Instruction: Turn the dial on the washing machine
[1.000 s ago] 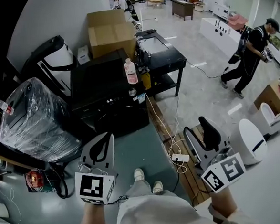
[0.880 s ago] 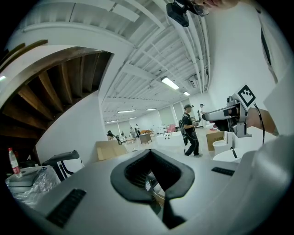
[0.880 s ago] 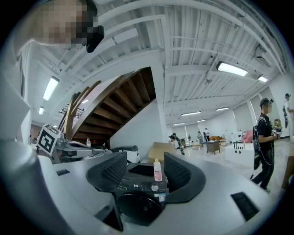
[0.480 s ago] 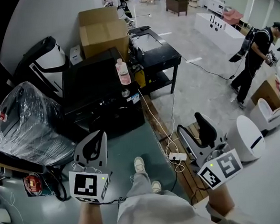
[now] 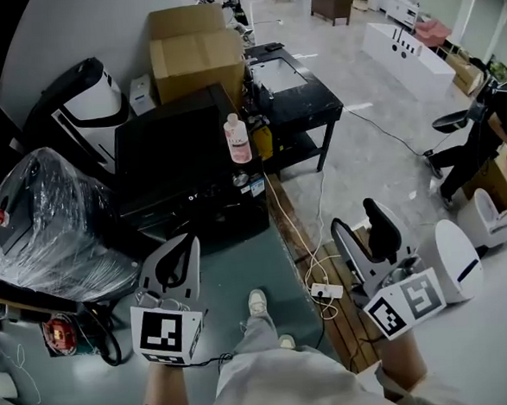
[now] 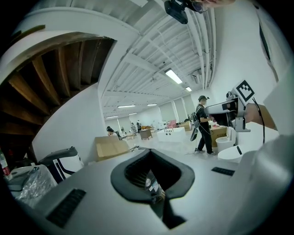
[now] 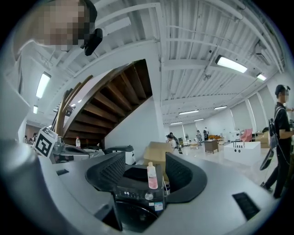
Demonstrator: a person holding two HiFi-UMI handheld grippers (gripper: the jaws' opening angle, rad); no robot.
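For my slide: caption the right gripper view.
Right gripper, jaws just opened and empty, facing the washing machine, dial below a pink bottle.

- Bright, even light from ceiling strip lights [image 7: 231, 64]; the pale floor [image 5: 389, 157] carries a soft sheen and faint shadows.
- The black washing machine [image 5: 181, 155] and the stairs' underside [image 7: 115, 96] read dark, detail lost.
- Fisheye bending and black corners in every view; near foreground soft.

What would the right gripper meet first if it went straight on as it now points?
The right gripper would probably meet the washing machine, near its dial, centred between its jaws, which have just opened and hold nothing. The way there looks free, though depth is unclear.
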